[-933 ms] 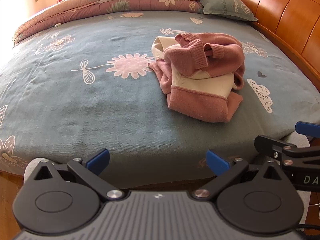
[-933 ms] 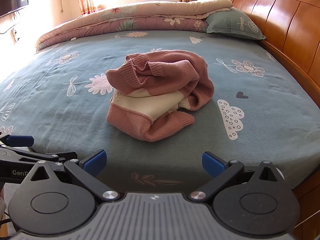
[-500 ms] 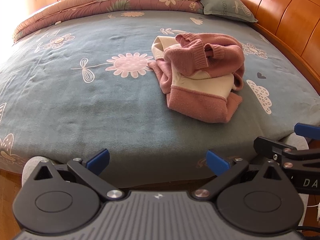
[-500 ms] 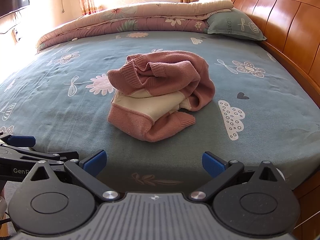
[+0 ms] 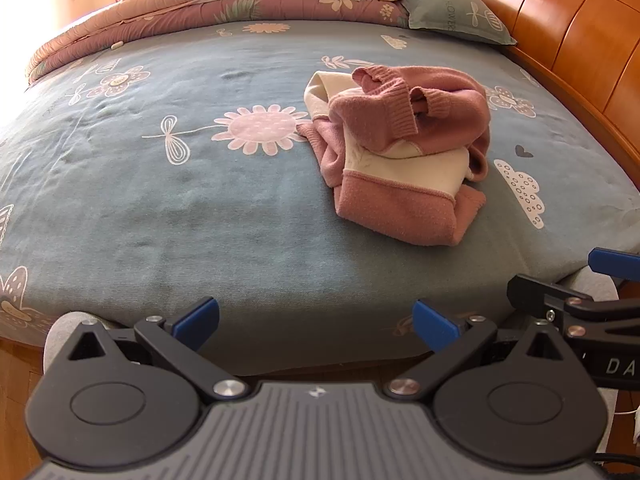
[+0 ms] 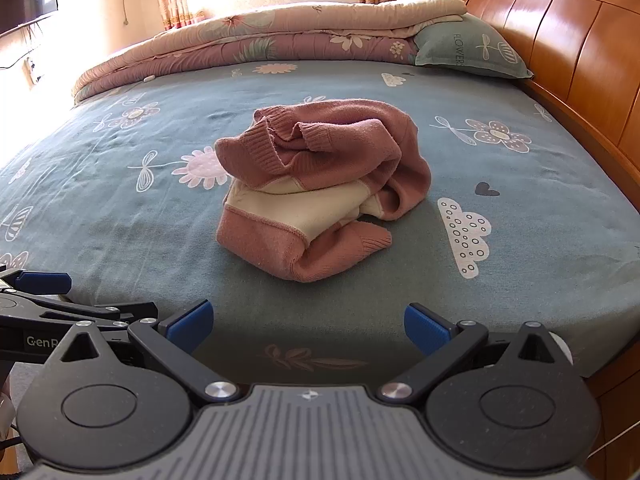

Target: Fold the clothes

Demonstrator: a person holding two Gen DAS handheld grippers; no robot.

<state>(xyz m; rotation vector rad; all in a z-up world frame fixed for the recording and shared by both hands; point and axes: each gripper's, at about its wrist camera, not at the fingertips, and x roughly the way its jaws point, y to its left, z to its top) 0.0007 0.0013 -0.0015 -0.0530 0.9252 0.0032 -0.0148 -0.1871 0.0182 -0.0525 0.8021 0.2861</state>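
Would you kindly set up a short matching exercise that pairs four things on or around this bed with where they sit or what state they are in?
Things:
1. sweater
2. pillow
3. quilt
4. left gripper

Places or states:
A. folded along the far edge of the bed
B. open, holding nothing, at the near edge
C. crumpled in a heap mid-bed
D. against the wooden headboard

Pairs: 1-C, 2-D, 3-A, 4-B

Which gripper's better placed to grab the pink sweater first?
Right, marginally. The right gripper faces the pink sweater nearly head-on; from the left gripper it lies off to the right. Both are open and short of it.
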